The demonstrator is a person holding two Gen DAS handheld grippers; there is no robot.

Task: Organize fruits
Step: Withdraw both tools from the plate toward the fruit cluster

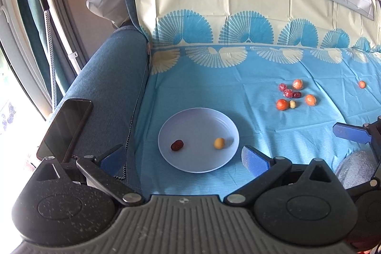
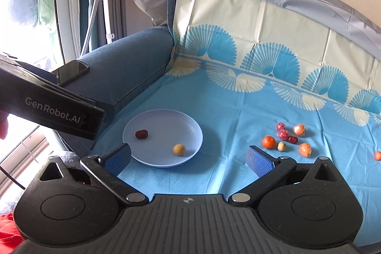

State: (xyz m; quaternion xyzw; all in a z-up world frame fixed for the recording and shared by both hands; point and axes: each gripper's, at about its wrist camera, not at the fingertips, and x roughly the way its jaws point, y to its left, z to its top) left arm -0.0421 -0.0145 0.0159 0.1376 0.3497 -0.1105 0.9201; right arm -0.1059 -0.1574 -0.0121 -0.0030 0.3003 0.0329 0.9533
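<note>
A: What are my two claws doing?

B: I see the left gripper (image 1: 184, 160) spread wide at the bottom of its frame, nothing between its fingers. My right gripper (image 2: 189, 160) is spread just as wide and carries nothing.

A: And the fruit?

B: The plate (image 1: 221, 116) sits centre frame on the blue cloth (image 1: 262, 70), holding a dark date (image 1: 177, 145) and a yellow ball (image 1: 219, 143), apart. The other fruits (image 1: 296, 94) lie clustered at right, one orange (image 1: 362, 84) off alone.
</note>
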